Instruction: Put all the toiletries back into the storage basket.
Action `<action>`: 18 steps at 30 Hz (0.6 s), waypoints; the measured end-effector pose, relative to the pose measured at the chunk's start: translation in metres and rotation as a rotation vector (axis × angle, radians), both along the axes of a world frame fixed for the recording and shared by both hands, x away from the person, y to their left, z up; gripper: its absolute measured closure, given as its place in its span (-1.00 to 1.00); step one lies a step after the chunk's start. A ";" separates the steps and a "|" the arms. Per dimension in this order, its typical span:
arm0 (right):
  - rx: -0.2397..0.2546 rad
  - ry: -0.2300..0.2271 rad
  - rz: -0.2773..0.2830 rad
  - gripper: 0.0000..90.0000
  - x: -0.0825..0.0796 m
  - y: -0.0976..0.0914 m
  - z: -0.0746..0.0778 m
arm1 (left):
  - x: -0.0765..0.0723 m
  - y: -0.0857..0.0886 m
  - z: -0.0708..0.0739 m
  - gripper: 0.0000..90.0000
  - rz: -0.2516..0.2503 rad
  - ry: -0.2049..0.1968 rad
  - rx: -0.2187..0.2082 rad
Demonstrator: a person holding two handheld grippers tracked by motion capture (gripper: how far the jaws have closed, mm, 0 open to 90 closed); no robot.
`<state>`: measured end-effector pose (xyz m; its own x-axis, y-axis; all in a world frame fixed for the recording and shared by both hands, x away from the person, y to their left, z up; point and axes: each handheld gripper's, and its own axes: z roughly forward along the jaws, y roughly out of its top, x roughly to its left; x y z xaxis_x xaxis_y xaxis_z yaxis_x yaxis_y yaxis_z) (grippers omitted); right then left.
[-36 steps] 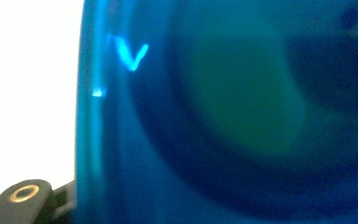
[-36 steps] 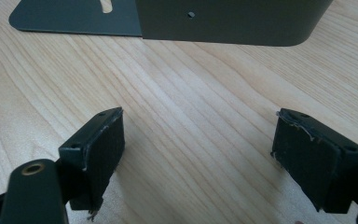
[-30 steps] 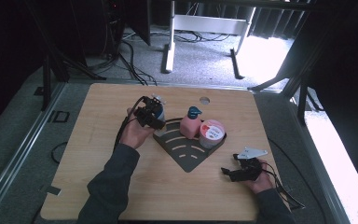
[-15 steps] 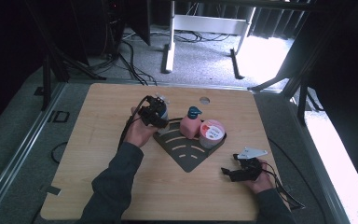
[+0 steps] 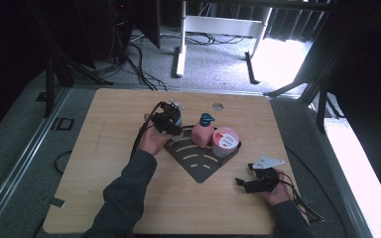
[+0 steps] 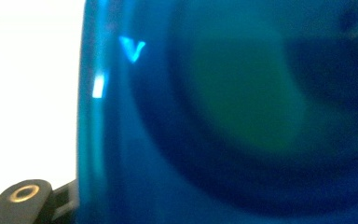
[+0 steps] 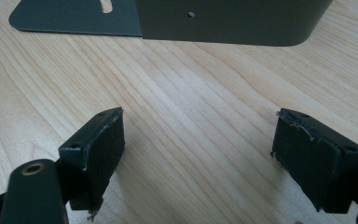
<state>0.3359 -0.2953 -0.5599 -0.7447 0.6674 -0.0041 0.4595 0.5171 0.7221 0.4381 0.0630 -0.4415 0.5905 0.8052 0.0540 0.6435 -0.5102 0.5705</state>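
We work at a wooden table (image 5: 104,163) bearing a dark corner rack (image 5: 198,161). On the rack stand a pink pump bottle (image 5: 202,133) and a pink-lidded tub (image 5: 225,141). At its far left edge our left gripper (image 5: 171,119) clamps a blue container (image 6: 223,116) — it fills the left gripper view. Our right gripper (image 7: 198,154) rests on bare wood near the rack's right wall — jaws wide apart, holding nothing.

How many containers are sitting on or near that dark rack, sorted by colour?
Blue: 1, the blue container, seen close up in the left gripper view
Pink: 1, the pink pump bottle with a teal top
Pink and white: 1, the round tub
Total: 3, at the dark rack
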 end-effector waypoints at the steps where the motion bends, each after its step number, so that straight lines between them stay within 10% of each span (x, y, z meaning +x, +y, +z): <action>1: 0.000 0.000 0.000 -0.63 0.000 0.000 0.000 | 0.001 0.000 0.000 0.22 -0.001 -0.001 0.000; 18: 0.000 0.000 0.000 -0.63 0.000 0.000 0.000 | 0.010 -0.005 -0.008 0.22 0.028 0.008 0.003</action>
<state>0.3359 -0.2953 -0.5599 -0.7446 0.6675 -0.0042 0.4596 0.5172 0.7219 0.4482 0.0579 -0.4495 0.5679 0.8214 0.0519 0.6625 -0.4937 0.5633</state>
